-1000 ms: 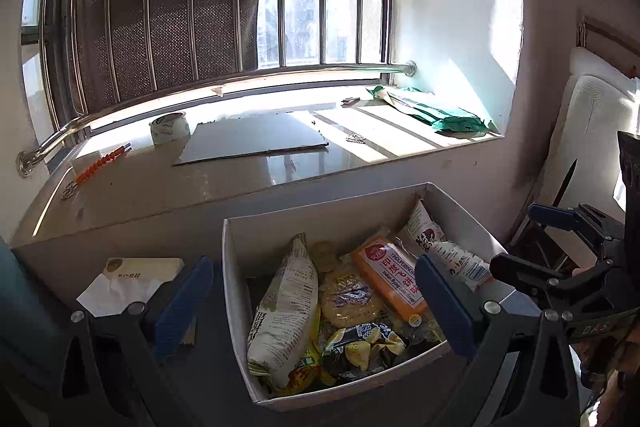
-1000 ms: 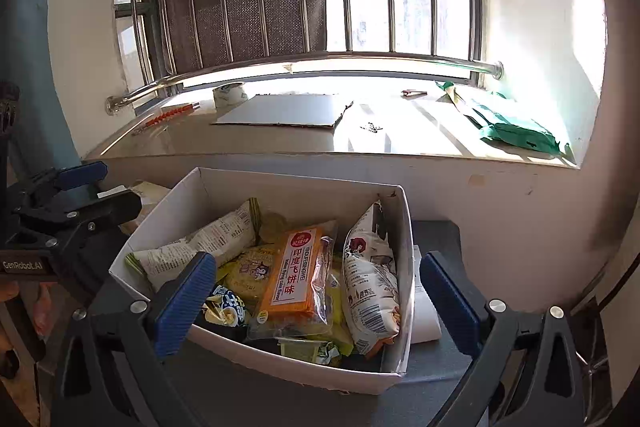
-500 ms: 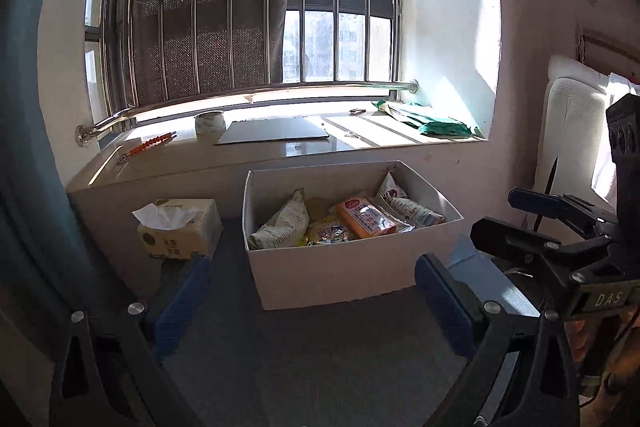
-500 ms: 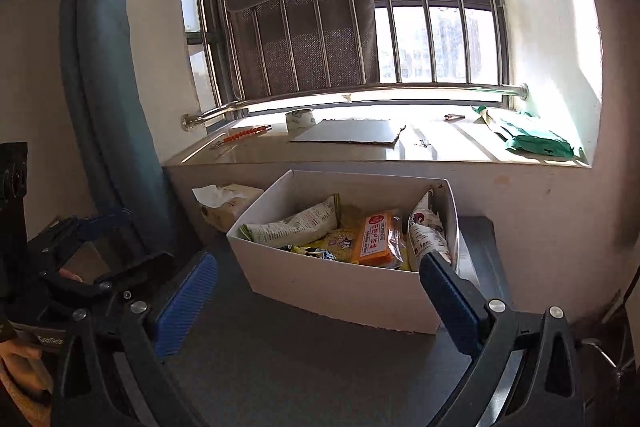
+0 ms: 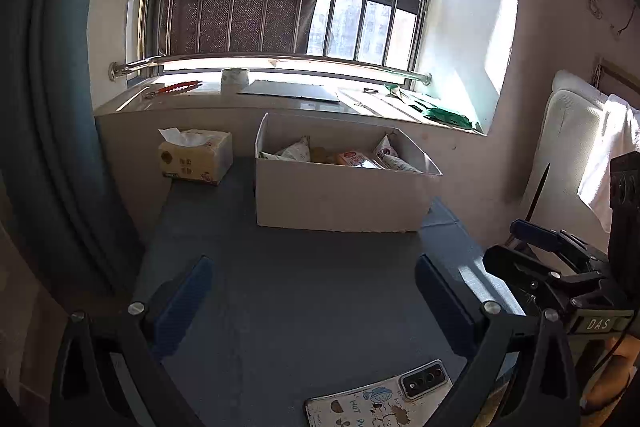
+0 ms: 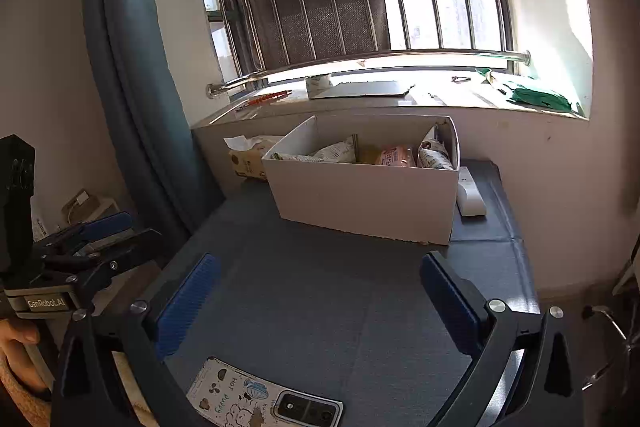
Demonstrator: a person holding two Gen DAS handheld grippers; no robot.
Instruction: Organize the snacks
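White box on a grey-blue mat; orange snack packet inside. Tan tissue box — far left. Near edge — phone case, white with cartoon doodles. Teal curtain.

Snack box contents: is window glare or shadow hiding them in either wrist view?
Left wrist view: the window blows out, the white box sits in shade, snack packets dim but distinguishable. Right wrist view: same backlight, packets slightly clearer; fisheye bends the bars.

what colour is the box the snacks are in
White: the box shows best in the right wrist view, its plain white front wall facing the camera.
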